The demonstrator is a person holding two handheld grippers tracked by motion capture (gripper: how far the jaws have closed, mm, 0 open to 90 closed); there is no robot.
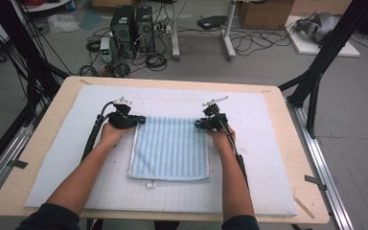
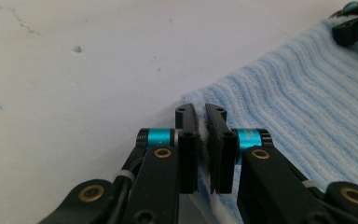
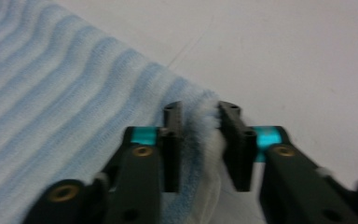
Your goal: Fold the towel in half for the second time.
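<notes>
Between each gripper's jaws: towel [image 1: 170, 147] far corner; left gripper [image 2: 201, 135] clamped, right gripper [image 3: 200, 140] pinching looser.

We take this for a lab or research workroom rather than a home. At twelve o'clock from the table [image 1: 38, 143], two black computer towers [image 1: 132, 26] stand on a bare grey floor [image 1: 354, 143], with loose cables [image 1: 148, 60] tangled around them. At one o'clock we see the legs of a white desk frame [image 1: 227, 28] and a cardboard box [image 1: 266, 13] behind it. Black metal struts [image 1: 323, 52] slant down at two o'clock and again at ten o'clock, like a camera rig. Aluminium rails [image 1: 328, 177] run along the table at three and nine o'clock. A white foam mat [image 1: 263, 158] covers the wooden tabletop.
</notes>
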